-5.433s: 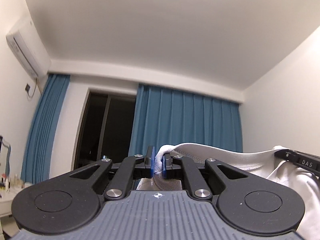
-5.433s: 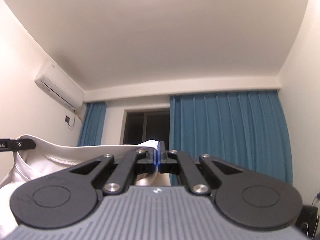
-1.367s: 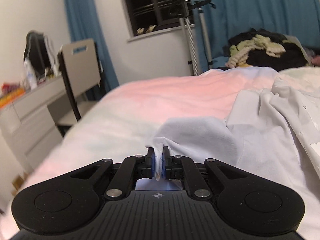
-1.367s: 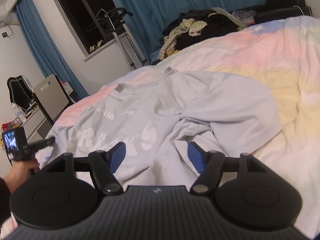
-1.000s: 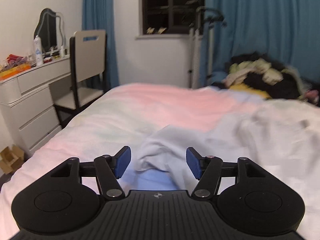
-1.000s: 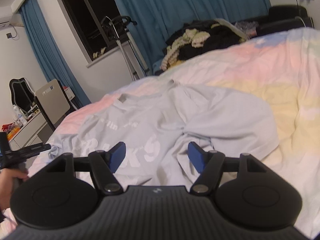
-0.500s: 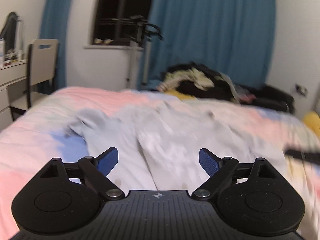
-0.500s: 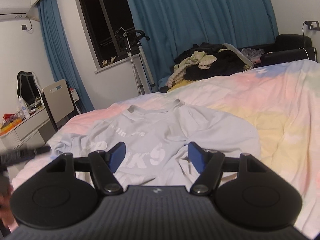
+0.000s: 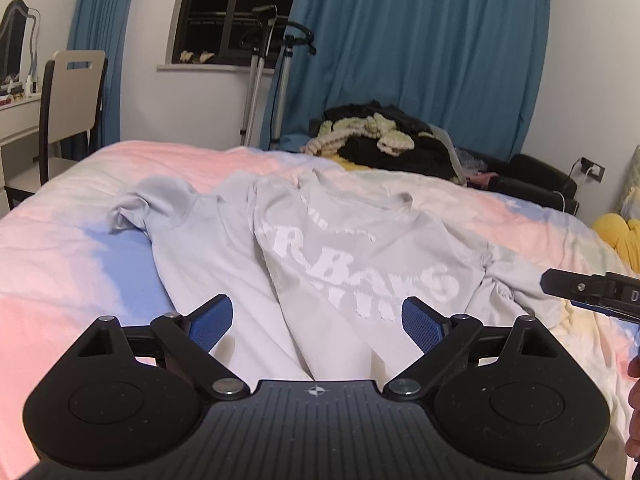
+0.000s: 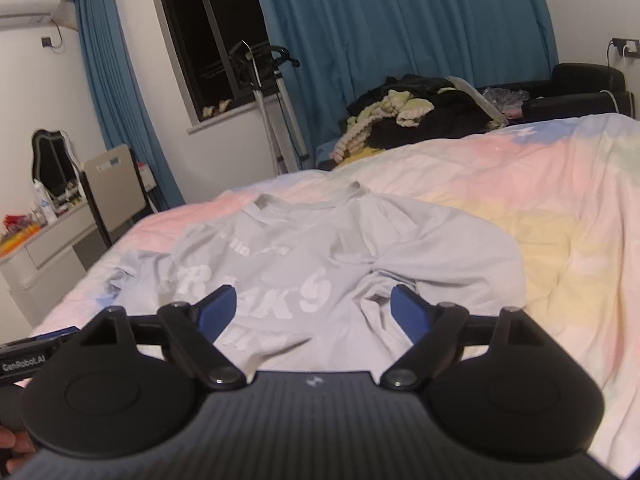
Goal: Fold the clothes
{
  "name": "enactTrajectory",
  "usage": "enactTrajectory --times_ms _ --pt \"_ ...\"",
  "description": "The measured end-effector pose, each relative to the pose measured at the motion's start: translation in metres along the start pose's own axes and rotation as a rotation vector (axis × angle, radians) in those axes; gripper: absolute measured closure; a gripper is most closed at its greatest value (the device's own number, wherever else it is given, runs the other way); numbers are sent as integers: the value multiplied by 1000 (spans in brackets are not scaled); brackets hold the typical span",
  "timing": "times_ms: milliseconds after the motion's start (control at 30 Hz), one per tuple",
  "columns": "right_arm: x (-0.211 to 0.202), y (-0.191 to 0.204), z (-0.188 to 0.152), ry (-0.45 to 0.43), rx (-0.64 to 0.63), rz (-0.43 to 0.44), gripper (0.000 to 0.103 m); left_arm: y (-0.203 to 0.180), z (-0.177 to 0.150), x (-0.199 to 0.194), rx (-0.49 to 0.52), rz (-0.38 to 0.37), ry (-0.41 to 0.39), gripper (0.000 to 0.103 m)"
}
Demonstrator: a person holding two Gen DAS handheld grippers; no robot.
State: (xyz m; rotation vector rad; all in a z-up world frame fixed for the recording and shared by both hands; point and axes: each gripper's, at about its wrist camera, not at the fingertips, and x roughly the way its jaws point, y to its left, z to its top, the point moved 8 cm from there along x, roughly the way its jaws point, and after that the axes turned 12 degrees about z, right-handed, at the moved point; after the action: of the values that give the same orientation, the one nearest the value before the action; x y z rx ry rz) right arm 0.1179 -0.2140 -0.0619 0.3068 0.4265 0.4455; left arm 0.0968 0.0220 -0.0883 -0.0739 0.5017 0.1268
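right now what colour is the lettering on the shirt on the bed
White lettering on a pale grey shirt; it shows best in the left wrist view.

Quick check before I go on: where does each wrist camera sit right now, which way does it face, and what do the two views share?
Left wrist: behind the left claw, looking along the bed at the shirt; its jaws are opening, empty. The right claw pokes in at right.
Right wrist: behind the right claw, facing the shirt; jaws opening, empty. A hand shows at lower left.
Shared: shirt, bed, curtain, chair.
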Motion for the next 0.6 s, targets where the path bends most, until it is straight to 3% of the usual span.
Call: enactTrajectory --times_ms 267,600 --pt "17 -1 -9 47 -20 -34 16 -2 2 -5 27 31 45 9" --pt "20 -30 0 27 51 -113 15 -66 55 -90 95 -43 57 0"
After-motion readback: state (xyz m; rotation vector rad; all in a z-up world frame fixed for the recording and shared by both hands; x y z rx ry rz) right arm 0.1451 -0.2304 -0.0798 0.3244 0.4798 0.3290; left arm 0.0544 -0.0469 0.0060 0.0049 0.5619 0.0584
